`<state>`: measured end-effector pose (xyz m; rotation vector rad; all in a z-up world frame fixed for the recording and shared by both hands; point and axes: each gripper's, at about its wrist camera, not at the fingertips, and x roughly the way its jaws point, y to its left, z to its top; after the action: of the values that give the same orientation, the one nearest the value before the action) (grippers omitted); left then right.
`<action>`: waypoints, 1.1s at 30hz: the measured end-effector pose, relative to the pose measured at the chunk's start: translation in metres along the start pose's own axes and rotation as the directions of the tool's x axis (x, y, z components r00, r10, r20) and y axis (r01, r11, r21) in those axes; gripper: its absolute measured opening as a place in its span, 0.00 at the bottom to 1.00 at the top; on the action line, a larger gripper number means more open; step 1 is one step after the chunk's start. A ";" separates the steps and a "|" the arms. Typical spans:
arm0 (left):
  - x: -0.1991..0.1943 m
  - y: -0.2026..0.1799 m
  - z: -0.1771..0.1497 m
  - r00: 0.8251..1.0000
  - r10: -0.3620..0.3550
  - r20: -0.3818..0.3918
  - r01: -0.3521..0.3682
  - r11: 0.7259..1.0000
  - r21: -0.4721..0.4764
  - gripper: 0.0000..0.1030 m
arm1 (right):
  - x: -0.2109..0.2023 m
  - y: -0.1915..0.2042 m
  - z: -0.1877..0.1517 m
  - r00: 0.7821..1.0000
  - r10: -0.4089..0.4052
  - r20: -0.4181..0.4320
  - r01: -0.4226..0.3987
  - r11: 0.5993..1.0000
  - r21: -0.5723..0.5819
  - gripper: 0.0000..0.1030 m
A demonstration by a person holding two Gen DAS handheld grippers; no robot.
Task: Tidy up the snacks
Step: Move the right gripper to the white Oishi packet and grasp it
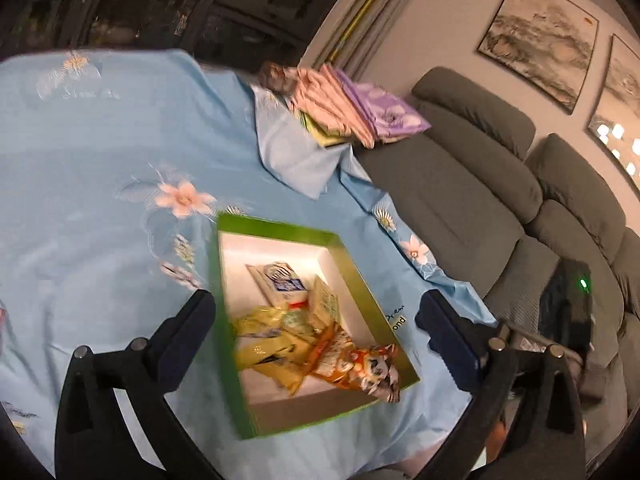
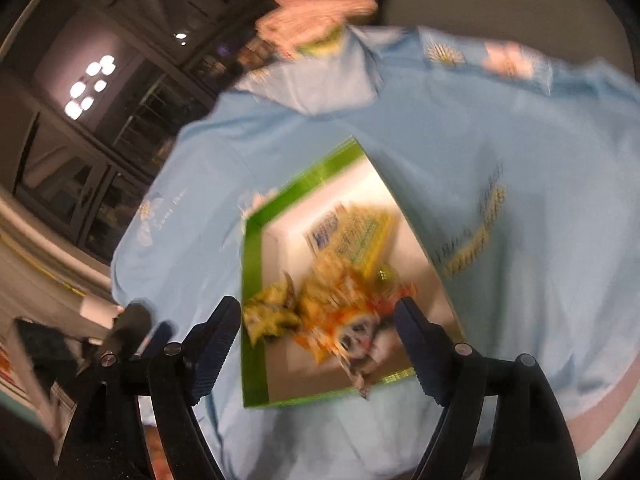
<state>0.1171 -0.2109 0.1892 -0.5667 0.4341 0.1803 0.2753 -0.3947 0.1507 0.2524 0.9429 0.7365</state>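
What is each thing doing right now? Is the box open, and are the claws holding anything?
Green box: open, no lid on it, sitting on the blue cloth.
Snack packets: piled loosely inside the box.
Orange packet: partly hanging over the box rim.
Left gripper: open, holding nothing.
Right gripper: open, holding nothing.
Folded cloths: stacked at the table's far corner.

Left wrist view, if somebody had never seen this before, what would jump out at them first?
Probably the green box in the middle of the light blue flowered cloth, with yellow and orange snack packets piled inside it. Next, the left tool, its black fingers spread wide either side of the box. Behind, folded pink and purple cloths lie beside a grey sofa.
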 end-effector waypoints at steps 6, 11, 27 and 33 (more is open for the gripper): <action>-0.070 0.060 -0.005 0.997 0.025 0.071 -0.019 0.996 -0.087 1.00 | 0.000 0.052 -0.014 0.994 0.106 -0.030 -0.108 0.993 -0.046 0.78; -0.122 0.127 -0.016 0.964 0.209 0.165 -0.172 0.962 -0.211 1.00 | 0.042 0.123 -0.052 0.965 0.207 -0.164 -0.233 0.959 -0.160 0.78; -0.218 0.269 -0.097 0.814 0.562 0.149 -0.442 0.765 -0.469 1.00 | 0.202 0.356 -0.179 0.842 0.208 -0.498 -0.485 0.699 -0.526 0.78; -0.227 0.271 -0.105 0.795 0.591 0.135 -0.465 0.737 -0.490 1.00 | 0.269 0.422 -0.216 0.836 0.038 -0.547 -0.445 0.631 -0.635 0.78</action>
<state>-0.1990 -0.0544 0.0806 -0.8332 0.2622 0.9320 0.0055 0.0702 0.0633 -0.5903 1.0015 1.4453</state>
